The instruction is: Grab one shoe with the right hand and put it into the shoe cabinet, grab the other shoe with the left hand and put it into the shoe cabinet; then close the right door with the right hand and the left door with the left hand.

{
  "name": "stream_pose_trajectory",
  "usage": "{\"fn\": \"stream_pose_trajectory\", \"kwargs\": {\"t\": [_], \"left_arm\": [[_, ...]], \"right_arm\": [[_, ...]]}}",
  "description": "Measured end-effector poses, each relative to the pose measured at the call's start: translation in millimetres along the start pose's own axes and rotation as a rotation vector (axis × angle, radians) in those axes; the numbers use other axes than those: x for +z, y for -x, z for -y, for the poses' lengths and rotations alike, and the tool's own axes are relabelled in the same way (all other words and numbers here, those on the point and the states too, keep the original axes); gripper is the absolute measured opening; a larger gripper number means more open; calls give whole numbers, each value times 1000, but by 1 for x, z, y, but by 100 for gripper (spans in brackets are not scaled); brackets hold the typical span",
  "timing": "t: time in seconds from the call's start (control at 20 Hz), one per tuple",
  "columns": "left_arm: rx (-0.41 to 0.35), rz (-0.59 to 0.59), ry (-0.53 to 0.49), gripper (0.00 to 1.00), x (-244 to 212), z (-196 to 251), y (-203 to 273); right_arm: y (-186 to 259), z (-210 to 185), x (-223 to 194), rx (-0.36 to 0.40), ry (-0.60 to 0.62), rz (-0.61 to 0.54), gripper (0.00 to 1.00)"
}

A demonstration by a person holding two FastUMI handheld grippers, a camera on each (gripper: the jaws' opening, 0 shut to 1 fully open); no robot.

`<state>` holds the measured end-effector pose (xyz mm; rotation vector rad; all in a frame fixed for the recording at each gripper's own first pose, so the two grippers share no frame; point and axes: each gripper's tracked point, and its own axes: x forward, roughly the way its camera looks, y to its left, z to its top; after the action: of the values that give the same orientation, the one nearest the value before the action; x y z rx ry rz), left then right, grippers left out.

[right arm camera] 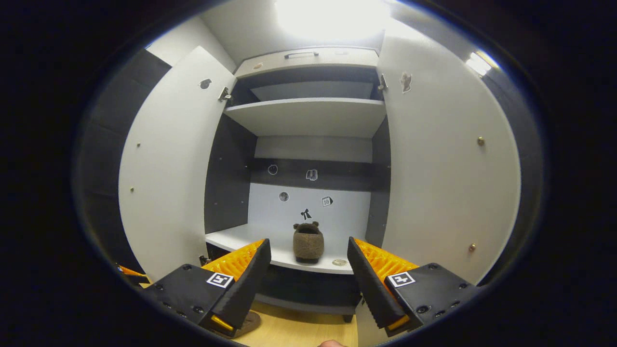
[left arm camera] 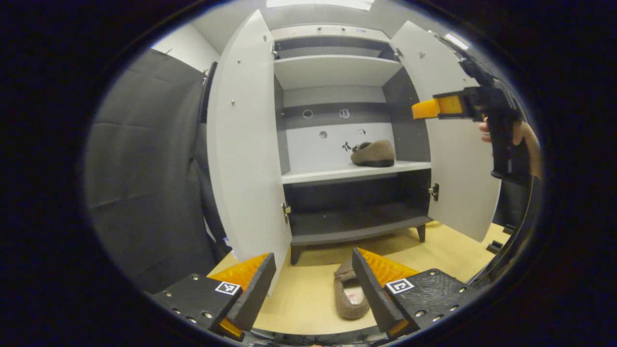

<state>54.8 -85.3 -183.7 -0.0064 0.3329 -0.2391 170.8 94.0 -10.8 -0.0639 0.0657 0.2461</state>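
shoe cabinet [right arm camera: 308, 115] open, 1 slipper [right arm camera: 308, 246] on shelf, other slipper [left arm camera: 348, 294] on floor

Booth interior, fixtures and surfaces.
Floor [left arm camera: 308, 294]: pale wood-tone boards, 6 o'clock in the left gripper view.
Black cloth wall [left arm camera: 144, 183]: hangs at 9 o'clock, creased, reaching down to the floor.
White wall [left arm camera: 188, 46]: plain painted surface above the cloth, 11 o'clock.
Ceiling light [right arm camera: 332, 17]: bright glare at 12 o'clock in the right gripper view.
Second light strip [right arm camera: 477, 62]: smaller, at 2 o'clock.
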Motion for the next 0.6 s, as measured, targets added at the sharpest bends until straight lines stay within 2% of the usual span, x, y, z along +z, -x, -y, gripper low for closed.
{"fn": "stream_pose_trajectory", "kwargs": {"t": [0.05,0.3,0.6], "left_arm": [[-15,-30,5,94,-13,5,-6],[-54,-178,28,94,-68,19,-43],[-64,-339,58,94,-112,22,-90]], "right_arm": [[12,0,-3,-1,10,9,100],[58,-6,-27,12,-58,-49,98],[83,8,-54,-8,-82,-128,98]]}}
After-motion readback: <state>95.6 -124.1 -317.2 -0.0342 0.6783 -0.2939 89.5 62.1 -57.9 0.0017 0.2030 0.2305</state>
